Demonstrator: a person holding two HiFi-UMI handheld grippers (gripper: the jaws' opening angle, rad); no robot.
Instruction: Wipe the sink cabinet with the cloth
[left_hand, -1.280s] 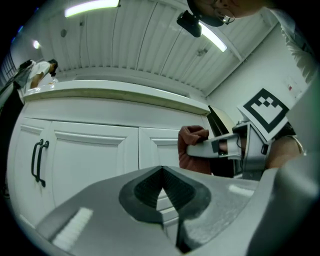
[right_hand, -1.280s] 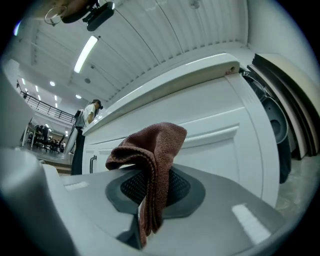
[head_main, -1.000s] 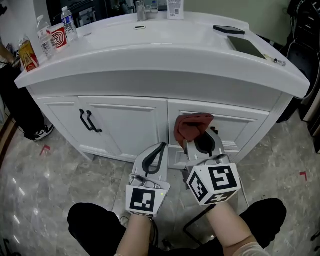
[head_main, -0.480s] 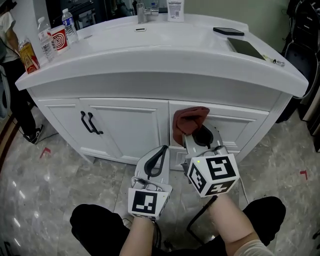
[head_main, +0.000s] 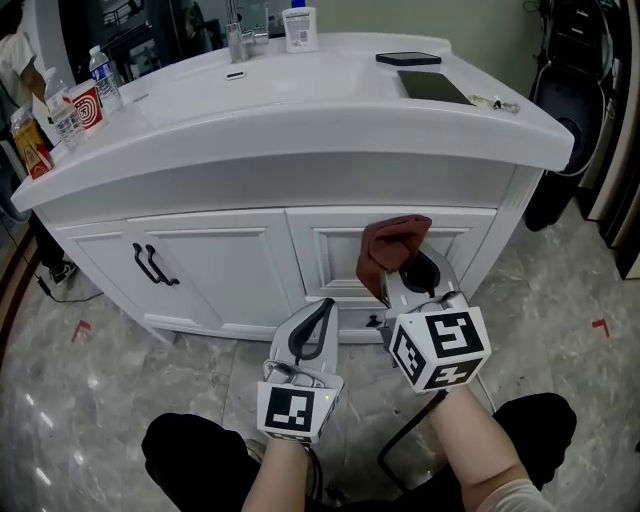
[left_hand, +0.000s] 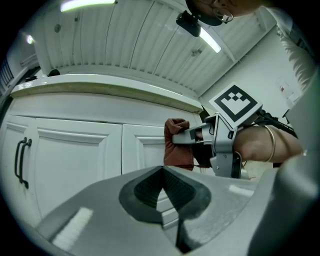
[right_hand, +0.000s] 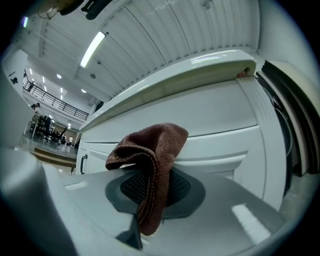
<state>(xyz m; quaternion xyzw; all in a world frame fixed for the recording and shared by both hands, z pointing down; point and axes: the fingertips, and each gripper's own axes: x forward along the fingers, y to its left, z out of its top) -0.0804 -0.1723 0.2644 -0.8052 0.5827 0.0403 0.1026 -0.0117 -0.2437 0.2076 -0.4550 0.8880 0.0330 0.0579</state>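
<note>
Head view: the cloth (head_main: 392, 243), a brown-red towel, is seen clamped in the right gripper (head_main: 398, 272). It is held against the upper part of the right-hand door panel of the sink cabinet (head_main: 215, 262), just under the overhanging surface (head_main: 300, 110). The left gripper (head_main: 319, 306) is held lower and to the left, short of the cabinet, with its jaws closed together on nothing.

The wiping is judged to be under way on the right side of the front. No streak, damp patch or dirt can be made out on the white panels, so it cannot be told how much has been covered. The left-hand doors with the black handles (head_main: 152, 265) are judged to be left, and the cloth lies well apart from them.

In the left gripper view, something is given that the head view lacks: the right gripper is seen side-on, and the cloth is shown bunched at its tip, hanging in front of the panel and apparently touching it. In the right gripper view the fold of cloth is seen draped down between the ribbed pads, which are closed on it, with the panel moulding close behind.

Only the head view shows the top of the surface, where a phone (head_main: 408, 59), a dark flat slab (head_main: 434, 87) and bottles (head_main: 103, 72) are set, none touched by either gripper.
</note>
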